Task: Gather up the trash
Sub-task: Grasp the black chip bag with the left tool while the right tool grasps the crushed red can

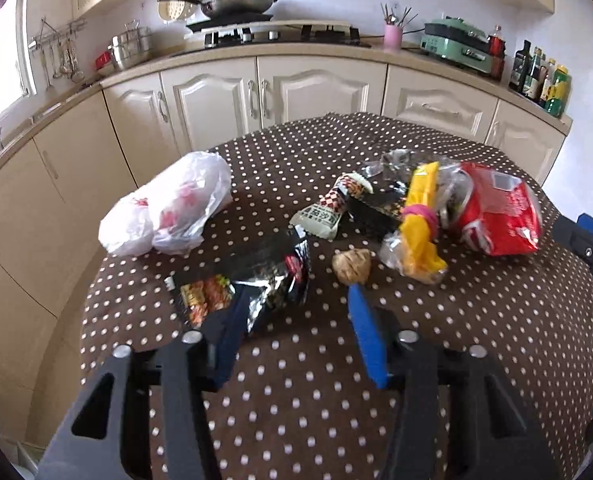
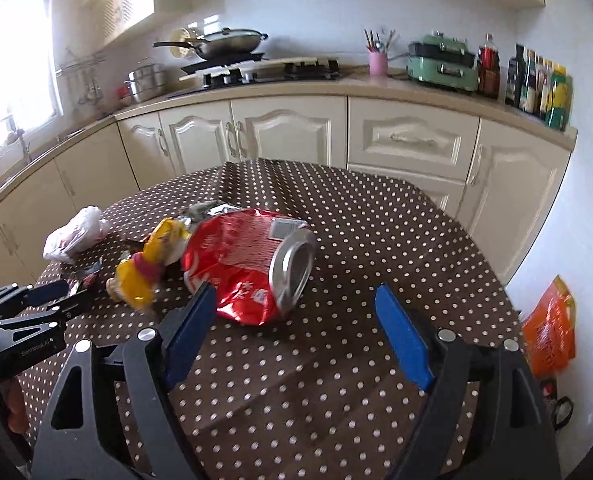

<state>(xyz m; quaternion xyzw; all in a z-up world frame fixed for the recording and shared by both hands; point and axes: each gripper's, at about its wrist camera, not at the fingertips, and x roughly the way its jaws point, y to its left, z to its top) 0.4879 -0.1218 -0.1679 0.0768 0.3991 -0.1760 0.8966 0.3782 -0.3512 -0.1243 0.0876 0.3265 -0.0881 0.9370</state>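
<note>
Trash lies on a brown polka-dot table [image 1: 296,400]: a white plastic bag [image 1: 164,208], a black snack wrapper [image 1: 256,280], a small checkered sachet [image 1: 328,208], a brown crumpled ball [image 1: 352,266], a yellow wrapper [image 1: 418,220] and a crushed red can [image 1: 496,216]. My left gripper [image 1: 296,320] is open, just in front of the black wrapper; its left finger touches or overlaps the wrapper's edge. My right gripper [image 2: 296,320] is open, with the crushed red can [image 2: 248,264] just ahead, near its left finger. The yellow wrapper [image 2: 148,268] lies left of the can.
Cream kitchen cabinets [image 1: 296,92] and a counter with a stove and wok [image 1: 236,4] run behind the table. Bottles [image 2: 536,84] stand at the counter's right end. An orange bag [image 2: 548,328] lies on the floor right of the table.
</note>
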